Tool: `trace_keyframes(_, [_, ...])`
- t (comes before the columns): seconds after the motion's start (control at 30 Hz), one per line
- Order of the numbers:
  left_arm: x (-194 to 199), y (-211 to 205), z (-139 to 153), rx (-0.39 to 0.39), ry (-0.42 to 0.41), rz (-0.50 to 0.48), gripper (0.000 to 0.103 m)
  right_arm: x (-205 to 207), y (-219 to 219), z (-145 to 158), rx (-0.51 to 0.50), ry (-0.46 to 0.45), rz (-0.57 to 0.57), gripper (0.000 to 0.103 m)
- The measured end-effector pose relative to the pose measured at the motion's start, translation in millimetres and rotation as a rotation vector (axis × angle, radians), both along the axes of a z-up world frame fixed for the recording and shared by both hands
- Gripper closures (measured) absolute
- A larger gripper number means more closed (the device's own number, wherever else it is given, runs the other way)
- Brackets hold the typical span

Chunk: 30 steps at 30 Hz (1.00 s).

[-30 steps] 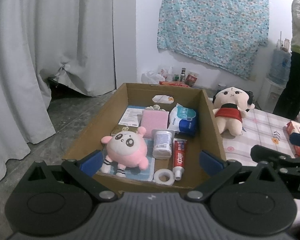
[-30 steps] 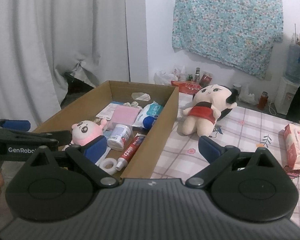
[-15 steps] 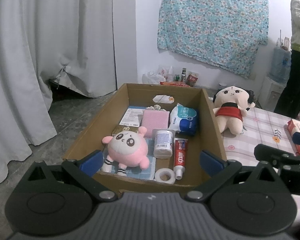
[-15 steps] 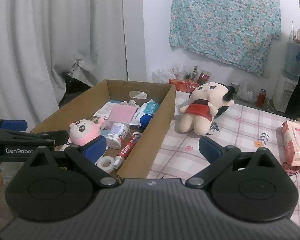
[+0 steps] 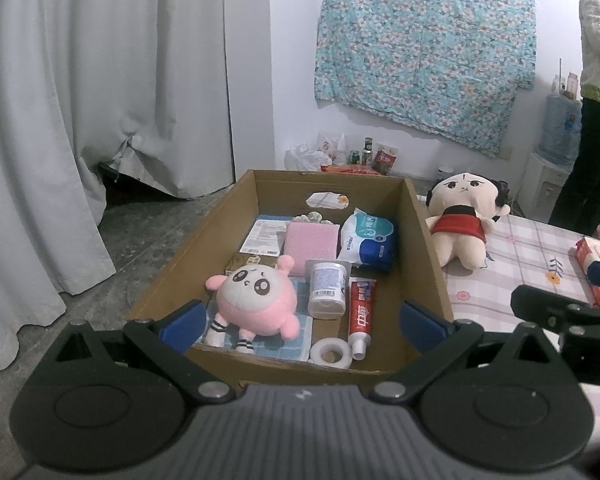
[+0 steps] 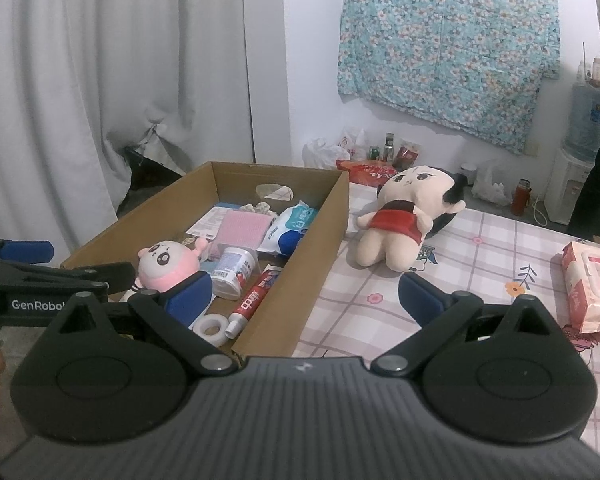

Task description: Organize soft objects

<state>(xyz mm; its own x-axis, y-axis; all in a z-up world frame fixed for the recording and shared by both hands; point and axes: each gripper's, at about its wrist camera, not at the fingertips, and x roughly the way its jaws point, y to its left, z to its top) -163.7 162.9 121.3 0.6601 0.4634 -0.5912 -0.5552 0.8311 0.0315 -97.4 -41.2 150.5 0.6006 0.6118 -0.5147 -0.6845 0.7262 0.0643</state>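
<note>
A cardboard box [image 5: 428, 248] [image 6: 324, 256] sits on the bed's left edge. In it lie a pink plush [image 5: 252, 300] [image 6: 166, 266], a pink cloth [image 5: 310, 240], a blue-white tissue pack [image 5: 366, 240], a white jar [image 5: 327, 288], a toothpaste tube [image 5: 360, 310] and a tape roll [image 5: 331, 354]. A doll in a red top [image 5: 462, 216] [image 6: 408, 216] lies on the checked sheet right of the box. My left gripper [image 5: 300, 320] is open and empty before the box's near wall. My right gripper [image 6: 304, 294] is open and empty over the box's right wall.
A pink wipes pack [image 6: 590, 286] lies on the sheet [image 6: 480, 280] at the right. Grey curtains [image 5: 80, 100] hang on the left. A person [image 5: 596, 112] stands at the far right by a water dispenser. Bottles and bags stand along the back wall.
Both grippers have drawn slightly back and up from the box; the view has shifted a little. Nothing was taken hold of and both stay open.
</note>
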Motion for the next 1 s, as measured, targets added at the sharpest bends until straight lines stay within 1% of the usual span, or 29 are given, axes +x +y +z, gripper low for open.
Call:
trace_keyframes(0.23, [-0.8,0.3,0.8,0.004,0.001,-0.002,0.000,-1.0,-1.9,2.0,-0.001,-0.007,0.001,0.002])
trace_keyframes(0.4, [-0.9,0.5,0.8,0.005,0.002,-0.001,0.000,-3.1,-3.7,5.9,0.012,-0.028,-0.032,0.002])
trace_keyframes(0.5, [-2.4,0.9,-1.5,0.007,0.006,-0.001,0.000,-2.0,-5.6,6.0,0.020,-0.012,-0.026,0.002])
trace_keyframes(0.63, [-3.8,1.0,-3.0,-0.003,0.004,-0.007,0.000,-4.2,-5.6,7.9,0.019,-0.023,-0.026,0.002])
trace_keyframes(1.0, [-4.9,-2.7,-5.1,0.000,0.010,-0.013,0.000,-14.9,-3.9,15.4,0.027,-0.048,-0.005,0.002])
